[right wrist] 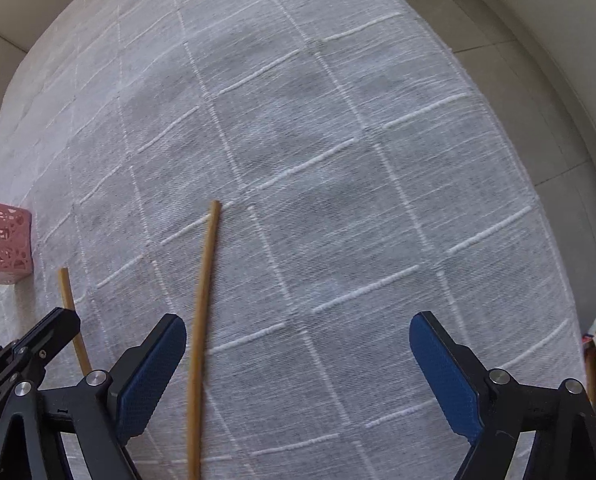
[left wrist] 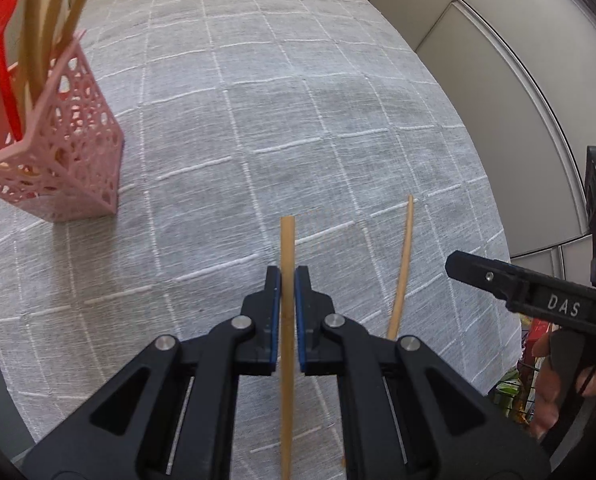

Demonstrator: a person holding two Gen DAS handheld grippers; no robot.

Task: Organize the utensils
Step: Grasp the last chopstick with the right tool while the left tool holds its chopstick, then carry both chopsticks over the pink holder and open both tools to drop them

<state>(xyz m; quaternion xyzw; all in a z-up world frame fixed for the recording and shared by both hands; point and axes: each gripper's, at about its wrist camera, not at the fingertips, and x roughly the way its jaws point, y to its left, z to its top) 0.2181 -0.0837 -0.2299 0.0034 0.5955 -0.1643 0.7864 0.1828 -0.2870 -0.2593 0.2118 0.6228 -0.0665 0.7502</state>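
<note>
At the far left of my left wrist view stood the pink lattice utensil holder (left wrist: 64, 152) on the grey checked tablecloth (left wrist: 258, 120) covering the counter, with a red plastic spoon (left wrist: 4, 36) and several bamboo utensils (left wrist: 46, 20) standing upright in it. Toward the middle, my left hand-held gripper (left wrist: 288, 280) was pinched tight on a bamboo chopstick (left wrist: 287, 240), whose blunt end poked out just past the fingertips. Just to its right a second chopstick (left wrist: 403, 268) lay flat on the cloth, near but apart from the first. Further right, my right hand-held gripper (left wrist: 498, 280) hovered at the counter's edge; in its own view its blue pads (right wrist: 154, 376) stood wide apart, gripping nothing, with that loose chopstick (right wrist: 202, 320) lying just beside the left pad.
</note>
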